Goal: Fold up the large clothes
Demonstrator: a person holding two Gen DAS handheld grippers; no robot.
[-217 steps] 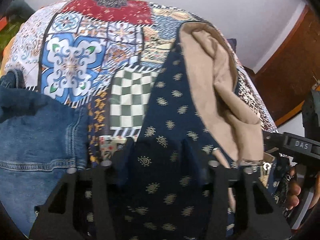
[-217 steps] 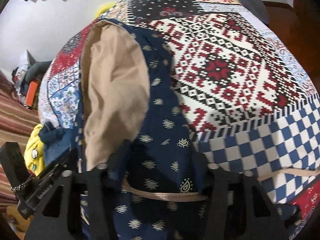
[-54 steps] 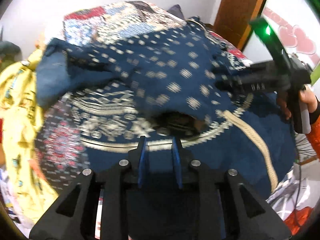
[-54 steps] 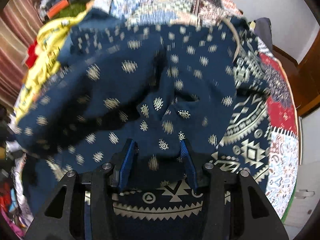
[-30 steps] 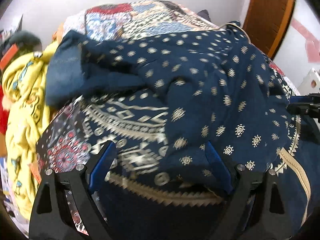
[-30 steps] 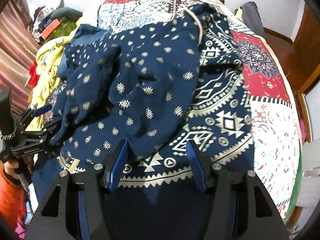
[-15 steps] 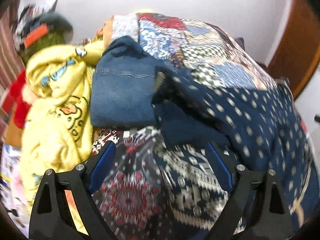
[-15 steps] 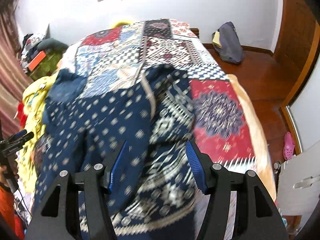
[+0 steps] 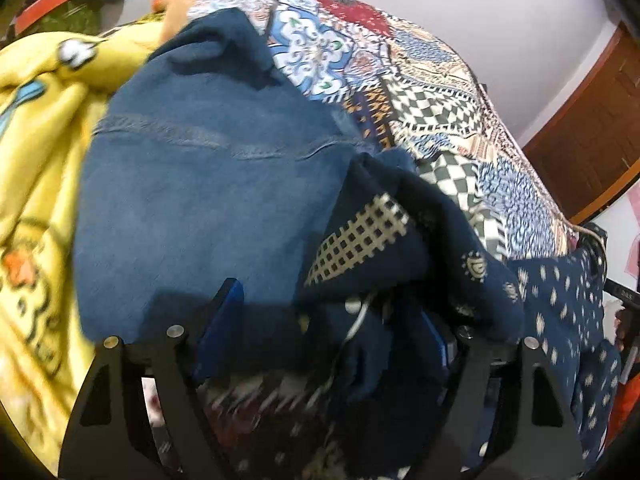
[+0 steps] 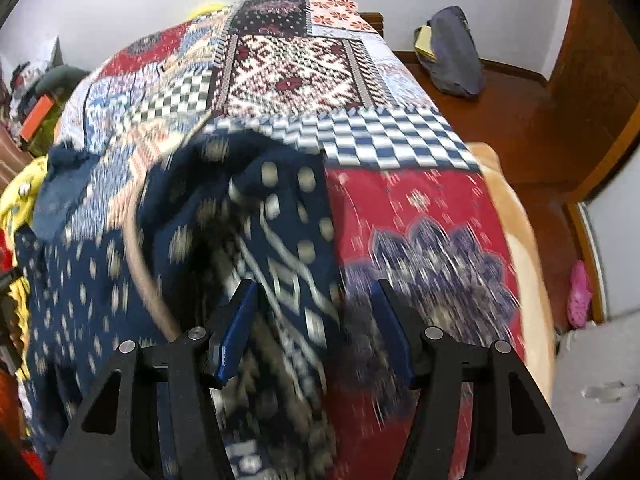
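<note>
A large navy garment (image 9: 400, 240) with a pale printed pattern lies spread on the patchwork bedspread (image 9: 440, 92). My left gripper (image 9: 330, 328) hovers over its bunched corner beside folded denim jeans (image 9: 208, 200). Its jaws are closing with that corner between them; cloth drapes over the right pad, and the left pad stands clear. In the right wrist view the navy garment (image 10: 100, 280) is blurred, with a tan trim band (image 10: 140, 264). My right gripper (image 10: 316, 328) is open just above the garment's right edge, where it meets the red patch of the bedspread (image 10: 300, 64).
A yellow cartoon-print garment (image 9: 36, 140) is heaped left of the jeans. The bed's right edge drops to a wooden floor with a grey bag (image 10: 452, 52) and a pink slipper (image 10: 580, 292). A wooden door (image 9: 592, 132) stands behind the bed.
The left gripper has swung left to the garment's corner by the jeans and narrowed its jaws. The right gripper has moved up the bed to the garment's right edge, its opening unchanged.
</note>
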